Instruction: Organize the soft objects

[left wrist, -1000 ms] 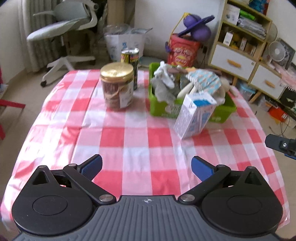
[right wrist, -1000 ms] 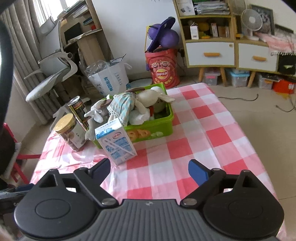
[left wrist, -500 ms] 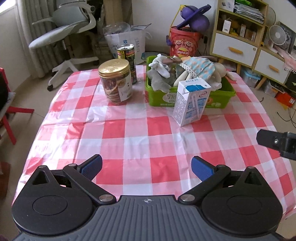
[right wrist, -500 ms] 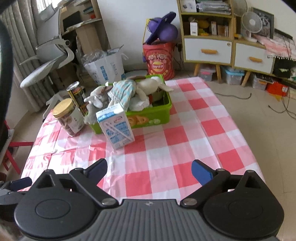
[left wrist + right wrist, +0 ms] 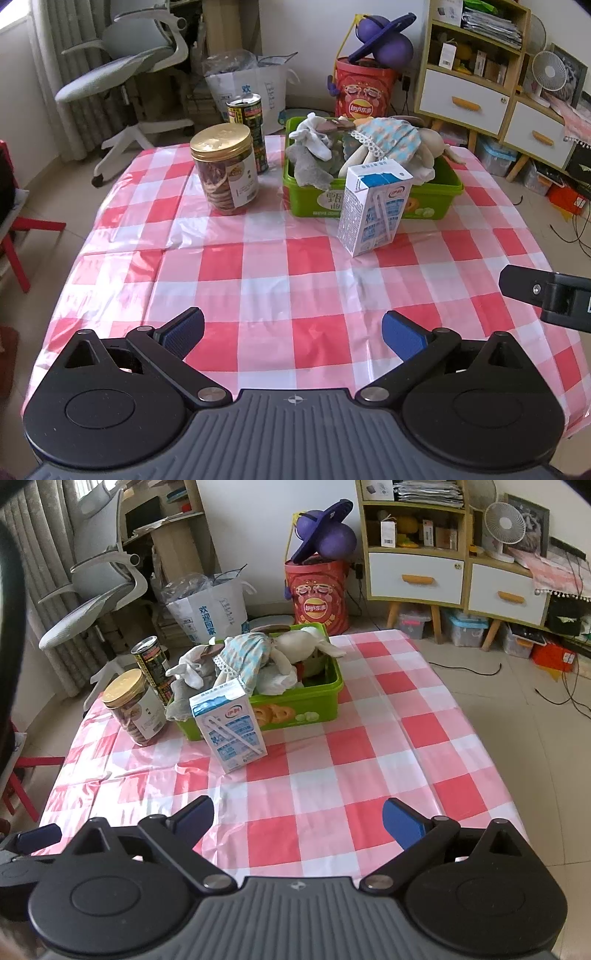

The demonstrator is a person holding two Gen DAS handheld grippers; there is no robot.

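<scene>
Glossy checked tablecloth (image 5: 288,273) bears green plastic bin (image 5: 369,206) of plush toys (image 5: 384,140).

Bright, even daylight in both wrist views, entering from about ten o'clock by the curtains (image 5: 51,55), with soft glare on the glossy checked tablecloth (image 5: 192,229) at nine o'clock. Only faint shadows beside the milk carton (image 5: 231,725). Sharp focus throughout, but strong fisheye bending toward the edges and dark vignetting in the corners.
</scene>
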